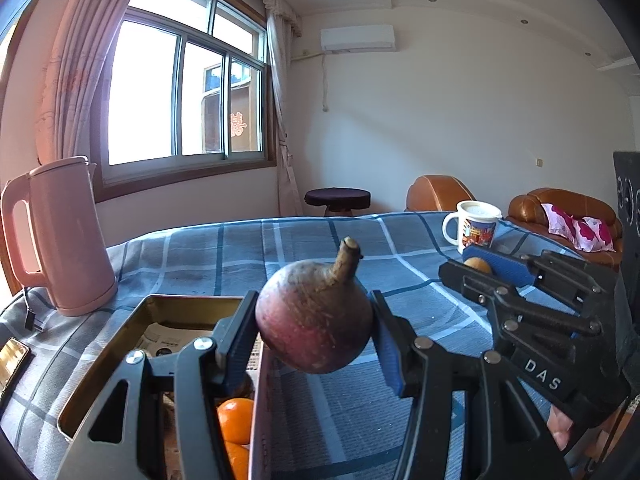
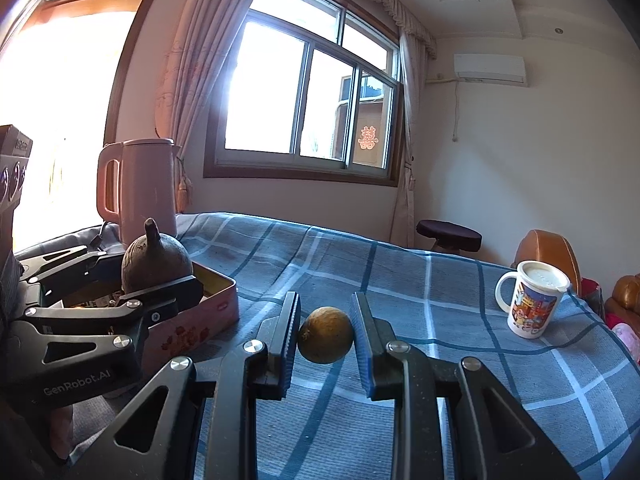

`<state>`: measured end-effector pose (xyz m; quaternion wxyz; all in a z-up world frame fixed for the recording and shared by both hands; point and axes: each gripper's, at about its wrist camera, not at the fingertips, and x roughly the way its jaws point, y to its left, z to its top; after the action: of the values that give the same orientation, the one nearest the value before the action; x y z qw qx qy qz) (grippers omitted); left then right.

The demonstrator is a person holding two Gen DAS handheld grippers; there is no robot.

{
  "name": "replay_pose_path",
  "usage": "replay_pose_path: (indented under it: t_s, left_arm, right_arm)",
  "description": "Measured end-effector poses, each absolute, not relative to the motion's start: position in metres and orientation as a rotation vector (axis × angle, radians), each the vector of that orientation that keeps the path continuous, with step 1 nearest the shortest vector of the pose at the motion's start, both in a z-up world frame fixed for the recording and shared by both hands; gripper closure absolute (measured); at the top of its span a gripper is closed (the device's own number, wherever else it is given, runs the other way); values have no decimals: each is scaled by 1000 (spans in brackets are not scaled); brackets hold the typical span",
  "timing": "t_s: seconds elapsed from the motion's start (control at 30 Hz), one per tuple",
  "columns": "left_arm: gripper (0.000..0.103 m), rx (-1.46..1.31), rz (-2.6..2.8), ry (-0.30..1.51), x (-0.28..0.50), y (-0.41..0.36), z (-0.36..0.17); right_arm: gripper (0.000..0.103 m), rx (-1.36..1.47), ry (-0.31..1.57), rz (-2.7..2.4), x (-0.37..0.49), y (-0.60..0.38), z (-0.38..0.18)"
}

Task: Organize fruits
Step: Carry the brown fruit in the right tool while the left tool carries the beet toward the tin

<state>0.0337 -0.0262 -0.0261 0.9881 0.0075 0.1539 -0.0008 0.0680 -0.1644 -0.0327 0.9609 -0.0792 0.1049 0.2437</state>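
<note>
Fruit fills both grippers: left gripper (image 1: 316,320) clamps a reddish stemmed fruit (image 1: 316,320) over the tin (image 1: 100,368), right gripper (image 2: 326,334) pinches a small brown fruit (image 2: 325,335), likely bound there too.

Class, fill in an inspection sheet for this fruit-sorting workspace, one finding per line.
Surface: table under a blue checked cloth.
Job's things: reddish stemmed fruit, small brown fruit, oranges in the open tin.
Clutter: pink kettle, lidded mug, phone.
Grippers: left gripper shut on the stemmed fruit; right gripper shut on the small fruit.
Cables: kettle plug on the cloth.
Surroundings: window, stool, sofa.
</note>
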Motion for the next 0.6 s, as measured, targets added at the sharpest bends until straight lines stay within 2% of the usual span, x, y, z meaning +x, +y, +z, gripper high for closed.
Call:
replay_pose_path:
  t_s: [0.6]
  left_arm:
    - [47, -10, 29, 298, 25, -3, -23]
  right_arm:
    - [76, -195, 210, 542, 64, -137, -34]
